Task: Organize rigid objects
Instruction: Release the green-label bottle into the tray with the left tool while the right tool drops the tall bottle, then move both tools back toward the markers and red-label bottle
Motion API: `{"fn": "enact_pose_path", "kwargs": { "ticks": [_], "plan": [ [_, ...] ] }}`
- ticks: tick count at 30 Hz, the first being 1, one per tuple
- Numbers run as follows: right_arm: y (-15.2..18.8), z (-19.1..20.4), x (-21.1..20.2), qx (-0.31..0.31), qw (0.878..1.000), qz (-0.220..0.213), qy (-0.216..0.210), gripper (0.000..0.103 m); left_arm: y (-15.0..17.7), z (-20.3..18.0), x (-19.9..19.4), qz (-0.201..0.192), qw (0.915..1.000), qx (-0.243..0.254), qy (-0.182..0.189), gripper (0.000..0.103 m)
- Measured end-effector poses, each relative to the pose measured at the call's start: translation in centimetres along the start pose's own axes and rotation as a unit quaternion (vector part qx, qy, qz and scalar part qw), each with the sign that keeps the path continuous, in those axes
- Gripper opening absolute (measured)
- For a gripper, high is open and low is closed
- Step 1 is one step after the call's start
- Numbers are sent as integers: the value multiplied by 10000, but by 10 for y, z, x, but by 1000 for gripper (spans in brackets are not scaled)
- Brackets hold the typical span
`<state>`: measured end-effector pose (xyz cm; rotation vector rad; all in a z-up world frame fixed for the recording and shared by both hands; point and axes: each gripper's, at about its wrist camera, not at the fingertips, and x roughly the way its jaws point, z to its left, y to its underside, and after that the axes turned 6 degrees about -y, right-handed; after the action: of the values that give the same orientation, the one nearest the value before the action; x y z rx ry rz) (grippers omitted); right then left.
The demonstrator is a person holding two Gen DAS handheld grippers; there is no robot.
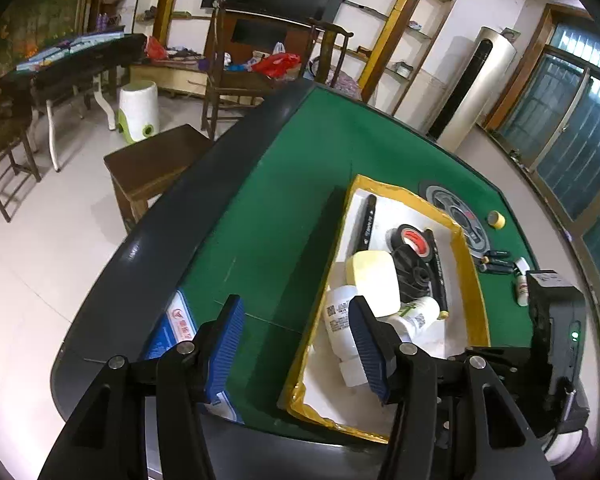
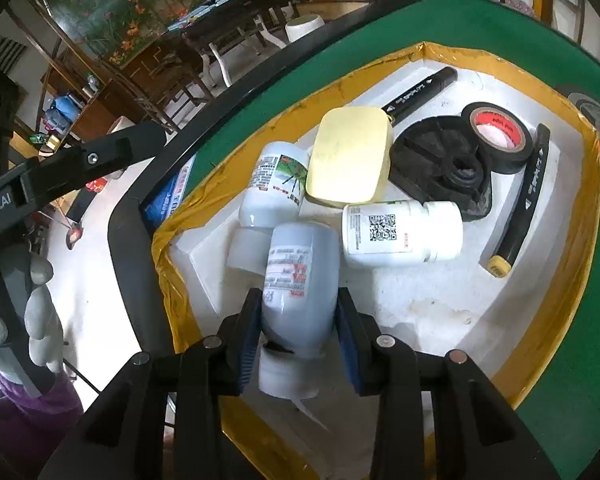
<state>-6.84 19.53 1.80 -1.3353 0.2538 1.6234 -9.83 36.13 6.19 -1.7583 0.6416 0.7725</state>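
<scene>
Currently held: one white bottle (image 2: 298, 280) with a printed label, clamped between the blue pads (image 2: 247, 340) of the right gripper (image 2: 296, 340), low in the centre of the right wrist frame, over the near end of the tray (image 2: 556, 308).

Tray: white foam, edged in yellow tape, resting on the green table (image 2: 380, 44).

Contents, working outward from the held bottle:
- second white bottle (image 2: 276, 188) with a plant picture on its label, lying just up and left, touching the held one;
- third white bottle (image 2: 400, 232) with a square code on its label, lying on its side to the right;
- pale yellow block (image 2: 350, 156), resting on the bottles, frame centre;
- black round plastic part (image 2: 440, 160), right of the block;
- roll of black tape (image 2: 498, 136) with a red core label, leaning on that part;
- black marker (image 2: 420, 90) along the upper edge;
- black marker with yellow end (image 2: 520, 208) along the right edge.

Left gripper (image 1: 296, 344): jaws spread wide, nothing between them, bottom centre of the left wrist frame, one finger over the green felt and the other over the tray's near corner.

Outside the tray, right side of the left wrist frame: small yellow tape roll (image 1: 497, 219), small white bottle (image 1: 522, 288).
</scene>
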Motion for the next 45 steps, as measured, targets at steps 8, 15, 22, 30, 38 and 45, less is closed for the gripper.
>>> {"fn": "enact_pose_path", "kwargs": {
  "ticks": [8,15,22,30,38,45],
  "plan": [
    [5,3,-20,-26,9995,-303,-100,36,3,2,-6,-176,9994,-139,-267,61],
    [17,-15,-63,119,9954,-928,221,41,9,-12,-13,-309,9988,-105,-358,61],
    [44,-45,-101,235,9794,-1487,1349,44,16,-45,-13,-281,9990,186,-300,61],
    [79,-85,-131,508,9580,-1805,2171,48,18,-80,-22,-333,9978,488,-305,61],
    [98,-115,-149,736,9383,-1917,2784,49,23,-119,-24,-307,9956,828,-299,61],
    [109,-129,-157,842,9325,-1965,2912,49,27,-148,-20,-203,9939,1077,-155,61]
  ]
}}
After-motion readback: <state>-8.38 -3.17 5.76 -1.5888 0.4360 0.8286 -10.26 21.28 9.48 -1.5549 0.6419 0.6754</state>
